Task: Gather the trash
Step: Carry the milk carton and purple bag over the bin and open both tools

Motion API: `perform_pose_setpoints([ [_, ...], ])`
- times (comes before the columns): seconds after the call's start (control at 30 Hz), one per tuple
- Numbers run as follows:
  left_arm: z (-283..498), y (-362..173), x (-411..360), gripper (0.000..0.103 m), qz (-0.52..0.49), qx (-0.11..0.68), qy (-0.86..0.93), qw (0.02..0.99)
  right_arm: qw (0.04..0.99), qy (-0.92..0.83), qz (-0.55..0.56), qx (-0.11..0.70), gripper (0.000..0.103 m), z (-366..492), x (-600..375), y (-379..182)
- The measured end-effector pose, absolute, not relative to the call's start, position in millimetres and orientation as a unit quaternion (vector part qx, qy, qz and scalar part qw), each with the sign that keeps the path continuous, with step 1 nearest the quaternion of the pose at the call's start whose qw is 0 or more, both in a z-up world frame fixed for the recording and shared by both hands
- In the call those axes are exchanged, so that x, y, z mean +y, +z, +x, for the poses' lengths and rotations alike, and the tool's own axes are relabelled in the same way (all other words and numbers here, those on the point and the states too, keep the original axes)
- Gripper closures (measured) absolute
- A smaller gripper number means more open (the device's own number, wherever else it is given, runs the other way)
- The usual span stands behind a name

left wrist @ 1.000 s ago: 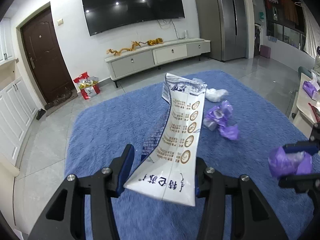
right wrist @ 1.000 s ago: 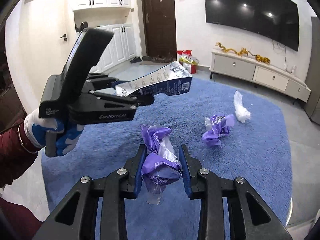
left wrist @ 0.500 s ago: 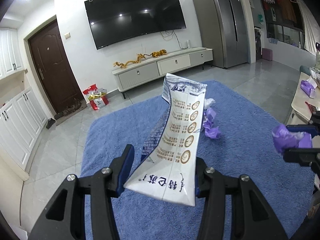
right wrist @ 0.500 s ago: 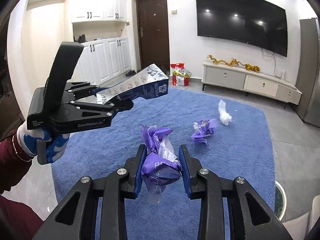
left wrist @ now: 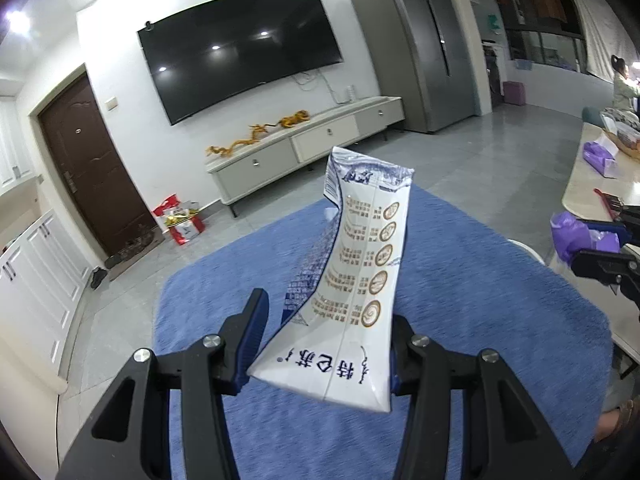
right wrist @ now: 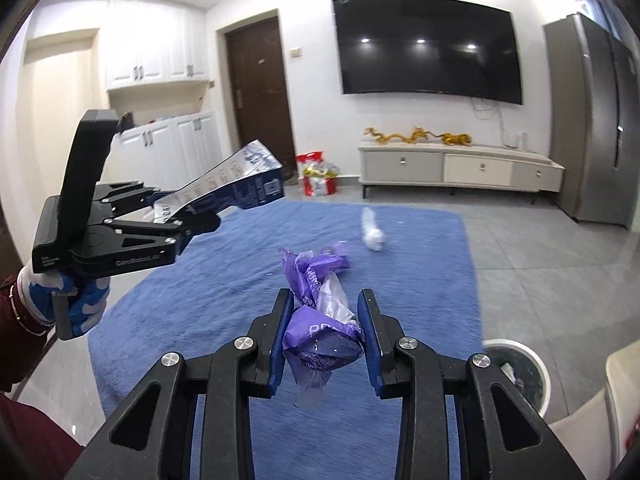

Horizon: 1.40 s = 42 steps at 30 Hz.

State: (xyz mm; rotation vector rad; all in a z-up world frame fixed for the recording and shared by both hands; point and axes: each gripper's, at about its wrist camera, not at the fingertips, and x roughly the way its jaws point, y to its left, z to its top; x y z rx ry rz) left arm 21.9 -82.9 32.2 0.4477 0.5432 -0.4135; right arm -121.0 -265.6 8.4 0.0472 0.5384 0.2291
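My left gripper [left wrist: 326,344] is shut on a flattened white and blue milk carton [left wrist: 352,280], held up above the blue rug [left wrist: 480,288]; the carton shows at the left in the right wrist view [right wrist: 236,188]. My right gripper [right wrist: 324,332] is shut on a crumpled purple wrapper [right wrist: 320,324], also seen at the right edge of the left wrist view [left wrist: 580,236]. On the rug lie another purple wrapper [right wrist: 340,258], partly hidden behind the held one, and a crumpled white tissue [right wrist: 370,230].
A white round trash bin [right wrist: 516,368] stands at the lower right, off the rug. A TV cabinet [right wrist: 460,170] lines the far wall, a red gift bag [right wrist: 318,184] beside it. A fridge [right wrist: 592,120] stands at the right. A beige table edge [left wrist: 592,184] is right of the rug.
Both grippers have risen and tilted up with their loads still held. The rug and its litter have dropped lower and farther in both views. The trash bin has come into the right wrist view.
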Motion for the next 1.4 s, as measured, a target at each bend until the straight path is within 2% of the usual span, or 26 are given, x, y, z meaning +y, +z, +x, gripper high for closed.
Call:
perform_pose_setpoints([
  [0.27, 23.8, 17.3, -168.1, 0.056, 0.240, 0.294, -0.272, 0.884, 0.959, 0.042, 0.082, 0.268, 0.070, -140.6, -339.3, -16.3],
  [0.63, 34.1, -36.3, -298.2, 0.056, 0.275, 0.349, -0.352, 0.824, 0.936, -0.065, 0.160, 0.306, 0.070, -147.7, -450.0, -71.8],
  [1.1, 83.6, -103.2, -413.4, 0.056, 0.284, 0.449, -0.360, 0.767, 0.906, -0.087, 0.224, 0.348, 0.070, -85.6, -529.3, -142.7],
  [1.4, 115.8, -133.7, -454.0, 0.056, 0.273, 0.493, -0.341, 0.753, 0.883, -0.100, 0.245, 0.388, 0.069, -42.4, -554.4, -184.5],
])
